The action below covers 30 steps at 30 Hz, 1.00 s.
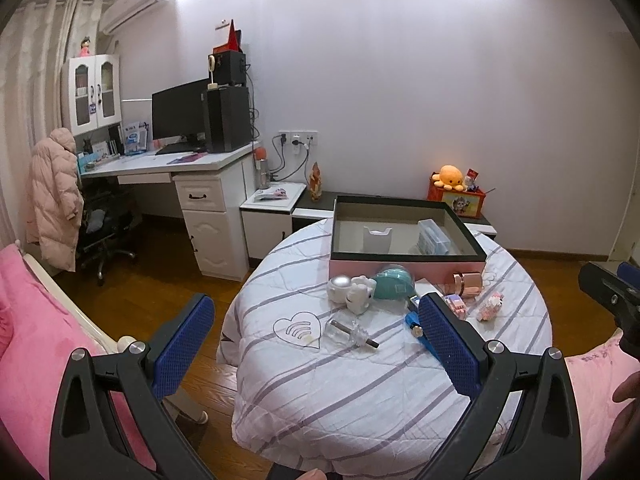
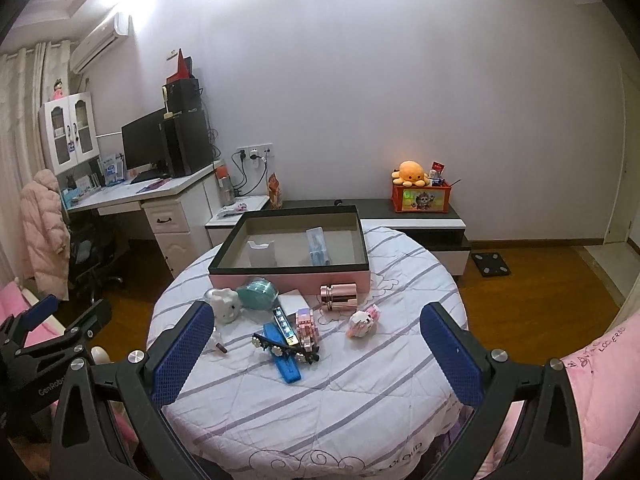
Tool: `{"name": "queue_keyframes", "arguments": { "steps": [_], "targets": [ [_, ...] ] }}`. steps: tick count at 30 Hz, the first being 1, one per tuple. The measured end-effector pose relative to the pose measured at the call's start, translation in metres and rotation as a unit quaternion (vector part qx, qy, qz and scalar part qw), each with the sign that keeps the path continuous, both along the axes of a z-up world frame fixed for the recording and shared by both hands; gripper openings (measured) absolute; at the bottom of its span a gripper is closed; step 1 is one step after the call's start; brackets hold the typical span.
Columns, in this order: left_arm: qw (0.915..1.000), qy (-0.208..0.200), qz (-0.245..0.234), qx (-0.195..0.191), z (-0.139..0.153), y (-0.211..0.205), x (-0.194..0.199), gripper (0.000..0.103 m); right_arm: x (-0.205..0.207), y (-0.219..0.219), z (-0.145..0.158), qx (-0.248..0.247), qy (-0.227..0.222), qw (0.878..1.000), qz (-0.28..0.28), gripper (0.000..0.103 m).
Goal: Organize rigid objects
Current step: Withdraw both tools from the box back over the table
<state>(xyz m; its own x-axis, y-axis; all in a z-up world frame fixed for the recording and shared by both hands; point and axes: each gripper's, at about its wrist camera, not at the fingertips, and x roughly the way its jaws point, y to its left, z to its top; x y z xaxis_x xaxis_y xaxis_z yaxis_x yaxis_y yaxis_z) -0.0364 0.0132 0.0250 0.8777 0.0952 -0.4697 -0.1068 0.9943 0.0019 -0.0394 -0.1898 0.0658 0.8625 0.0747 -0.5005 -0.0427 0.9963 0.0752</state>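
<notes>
Currently: left gripper (image 1: 316, 330) and right gripper (image 2: 316, 338), jaws wide, empty. Box (image 2: 288, 276) at 12 o'clock; rose-gold jar (image 2: 338, 297) nearest. Advice: grip jar squarely across its sides.

Before me: one pink shallow box (image 2: 289, 280), two pink brick-built figures (image 2: 307, 326) (image 2: 363, 321), one rose-gold metal jar (image 2: 338, 298), perhaps two clear items inside.
</notes>
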Motion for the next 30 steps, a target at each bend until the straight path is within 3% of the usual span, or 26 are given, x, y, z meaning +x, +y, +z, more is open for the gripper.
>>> {"name": "queue_keyframes", "arguments": {
  "steps": [19,30],
  "targets": [
    [0.9982,0.058,-0.006,-0.011,-0.043,0.005,0.036,0.103,0.030,-0.004,-0.032,-0.008,0.053,0.999,0.003,0.103],
    [0.9897,0.143,-0.013,-0.005,-0.117,-0.001,0.096,0.103,0.085,-0.005,-0.090,0.005,0.130,0.992,0.009,0.103]
  ]
}}
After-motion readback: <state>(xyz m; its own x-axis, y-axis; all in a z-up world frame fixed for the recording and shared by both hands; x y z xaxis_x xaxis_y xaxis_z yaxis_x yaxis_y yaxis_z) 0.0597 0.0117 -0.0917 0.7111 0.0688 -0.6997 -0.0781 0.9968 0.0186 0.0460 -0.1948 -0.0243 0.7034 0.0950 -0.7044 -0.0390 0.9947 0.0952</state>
